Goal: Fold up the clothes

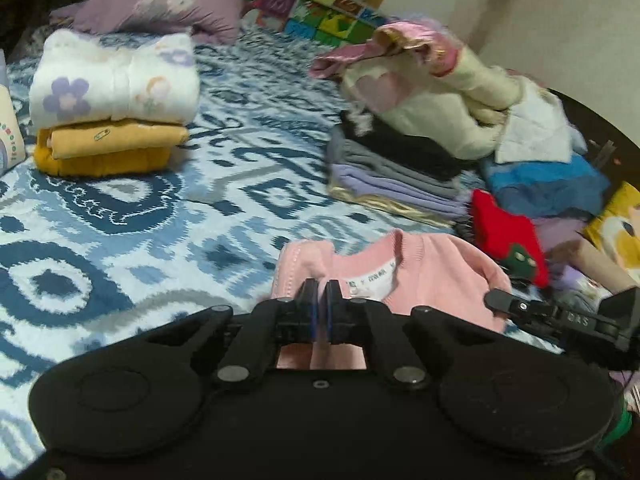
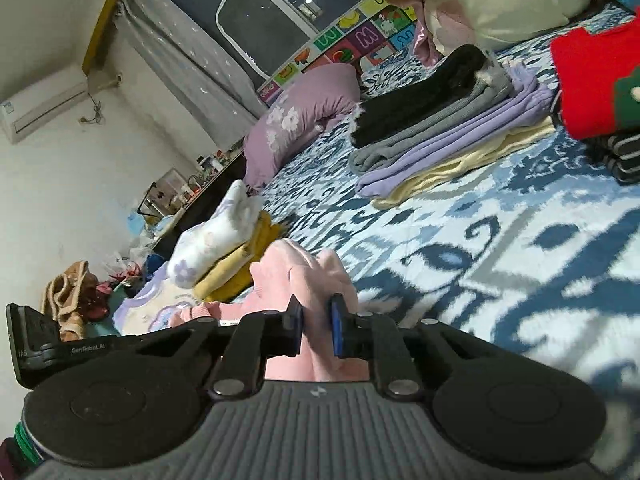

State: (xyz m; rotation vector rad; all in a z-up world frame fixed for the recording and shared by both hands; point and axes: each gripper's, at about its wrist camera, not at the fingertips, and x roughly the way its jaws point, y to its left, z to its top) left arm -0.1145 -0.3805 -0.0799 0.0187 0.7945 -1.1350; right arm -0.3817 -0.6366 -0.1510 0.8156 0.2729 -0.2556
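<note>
The pink top (image 1: 420,276) lies near on the blue patterned bedcover (image 1: 140,220), soft, light and limp, so I judge it is best taken at the shoulders beside the collar. The left gripper (image 1: 320,292) is closed on its cloth by the collar label. The right gripper (image 2: 316,316) pinches a thick pink fold, its jaws a little apart; folded piles lie farther away.

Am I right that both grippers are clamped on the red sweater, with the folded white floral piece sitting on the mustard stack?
Not quite: both the left gripper and right gripper clamp the pink top, as both wrist views show. The red sweater lies untouched. The rest holds.
</note>
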